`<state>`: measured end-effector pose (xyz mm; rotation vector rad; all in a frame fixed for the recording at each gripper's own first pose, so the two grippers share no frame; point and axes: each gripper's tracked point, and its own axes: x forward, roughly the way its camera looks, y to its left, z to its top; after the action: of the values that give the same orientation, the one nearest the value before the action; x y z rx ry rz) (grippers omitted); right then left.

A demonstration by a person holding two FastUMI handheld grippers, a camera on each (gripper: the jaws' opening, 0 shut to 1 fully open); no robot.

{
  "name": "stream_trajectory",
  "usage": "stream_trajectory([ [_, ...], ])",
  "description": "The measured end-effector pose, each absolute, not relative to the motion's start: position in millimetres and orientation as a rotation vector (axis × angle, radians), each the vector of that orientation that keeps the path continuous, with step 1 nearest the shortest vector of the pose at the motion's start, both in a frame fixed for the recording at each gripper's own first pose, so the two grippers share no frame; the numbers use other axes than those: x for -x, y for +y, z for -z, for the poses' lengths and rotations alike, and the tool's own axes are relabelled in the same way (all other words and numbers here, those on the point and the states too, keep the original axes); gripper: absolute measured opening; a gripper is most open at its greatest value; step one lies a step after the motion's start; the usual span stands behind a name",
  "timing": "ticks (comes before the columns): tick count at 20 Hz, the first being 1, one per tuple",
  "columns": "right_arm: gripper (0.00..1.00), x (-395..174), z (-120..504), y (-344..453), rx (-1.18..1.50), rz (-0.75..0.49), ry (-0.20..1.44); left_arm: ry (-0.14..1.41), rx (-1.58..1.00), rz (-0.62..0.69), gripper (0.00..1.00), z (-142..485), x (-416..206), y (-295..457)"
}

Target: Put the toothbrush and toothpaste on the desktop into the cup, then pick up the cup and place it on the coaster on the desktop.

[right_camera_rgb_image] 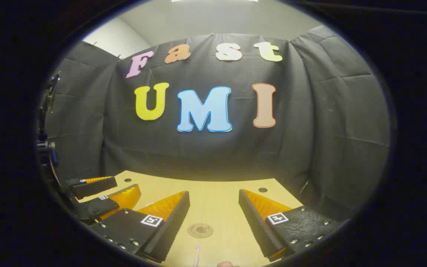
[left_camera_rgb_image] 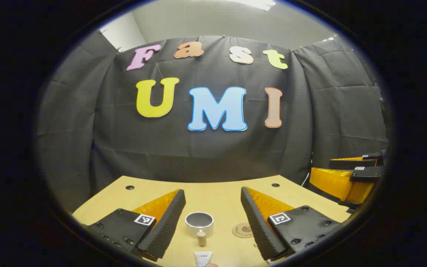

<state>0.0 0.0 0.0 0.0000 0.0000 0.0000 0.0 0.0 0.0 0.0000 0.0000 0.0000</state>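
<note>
Left gripper (left_camera_rgb_image: 212,202): held above the desk (left_camera_rgb_image: 221,193), jaws parted, nothing grasped. Cup (left_camera_rgb_image: 199,223): seen upright on the desk between its fingers. Toothpaste (left_camera_rgb_image: 202,256): lain nearer the camera, cap end pointed at the cup. Coaster (left_camera_rgb_image: 242,230): lain flat just right of the cup.

Right gripper (right_camera_rgb_image: 213,204): jaws parted, nothing grasped. Toothbrush (right_camera_rgb_image: 197,255): glimpsed on the desk at the lower edge, near the coaster.
</note>
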Motion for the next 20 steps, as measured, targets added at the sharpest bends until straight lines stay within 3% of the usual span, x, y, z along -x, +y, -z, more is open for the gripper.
stream_trajectory([
  [9,0.87,-1.2,6.1,6.5,-0.010,-0.011,0.032,0.002,0.003,0.012,0.99,1.3,-1.7,-2.3],
  [12,0.87,-1.5,7.5,6.1,-0.010,-0.012,0.035,0.005,0.013,0.005,0.94,2.8,-2.5,0.1],
  [20,0.87,-6.3,30.8,5.6,0.000,-0.005,0.115,0.091,0.003,0.017,0.93,26.6,-4.9,-2.1],
])
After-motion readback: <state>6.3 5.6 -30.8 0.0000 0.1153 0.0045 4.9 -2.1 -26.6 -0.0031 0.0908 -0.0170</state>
